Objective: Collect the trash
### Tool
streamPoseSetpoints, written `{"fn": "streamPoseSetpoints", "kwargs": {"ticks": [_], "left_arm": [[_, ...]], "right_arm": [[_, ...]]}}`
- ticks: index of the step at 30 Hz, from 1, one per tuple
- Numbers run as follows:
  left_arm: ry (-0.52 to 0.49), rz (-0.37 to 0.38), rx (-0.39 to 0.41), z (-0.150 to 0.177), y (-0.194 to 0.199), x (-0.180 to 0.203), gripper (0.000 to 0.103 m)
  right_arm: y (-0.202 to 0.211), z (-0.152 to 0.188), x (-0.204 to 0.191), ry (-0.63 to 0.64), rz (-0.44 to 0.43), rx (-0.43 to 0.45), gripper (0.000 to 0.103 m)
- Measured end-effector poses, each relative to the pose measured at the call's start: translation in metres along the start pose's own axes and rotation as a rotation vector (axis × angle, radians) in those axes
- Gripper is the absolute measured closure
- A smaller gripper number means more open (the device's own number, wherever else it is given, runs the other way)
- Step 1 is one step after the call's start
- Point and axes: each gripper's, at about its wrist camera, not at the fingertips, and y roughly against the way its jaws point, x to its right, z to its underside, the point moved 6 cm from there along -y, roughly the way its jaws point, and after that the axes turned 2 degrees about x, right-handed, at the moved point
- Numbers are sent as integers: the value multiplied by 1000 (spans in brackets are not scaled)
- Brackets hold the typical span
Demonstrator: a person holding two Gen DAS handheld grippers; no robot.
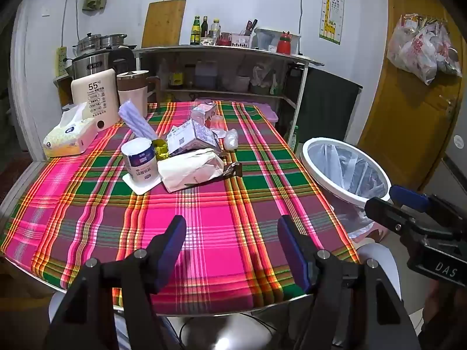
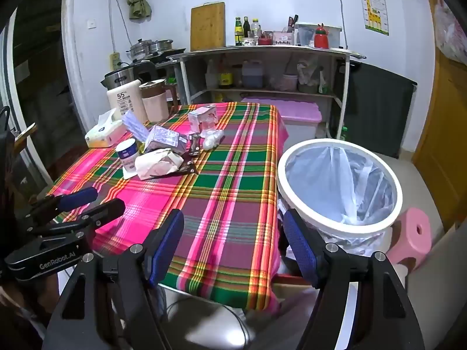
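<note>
A heap of trash lies mid-table on the plaid cloth: a white yogurt cup, a crumpled white paper bag, a purple-white carton, a dark wrapper, a pink carton and a clear plastic wad. The heap also shows in the right wrist view. The white bin with a clear liner stands at the table's right edge. My left gripper is open and empty above the near cloth. My right gripper is open and empty between table edge and bin.
A tissue box, a cream appliance and a jug stand at the far left of the table. A shelf unit is behind, a pink stool by the bin, a door to the right.
</note>
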Motion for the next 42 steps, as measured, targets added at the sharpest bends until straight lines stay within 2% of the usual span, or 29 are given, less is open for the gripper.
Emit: {"fn": "streamPoseSetpoints", "kwargs": {"ticks": [22, 42], "left_arm": [[5, 7, 7, -11, 6, 2, 36], [10, 13, 9, -4, 5, 0, 36]], "right_arm": [[-2, 2, -3, -1, 1, -7, 32], [-7, 6, -7, -1, 1, -16, 32]]}}
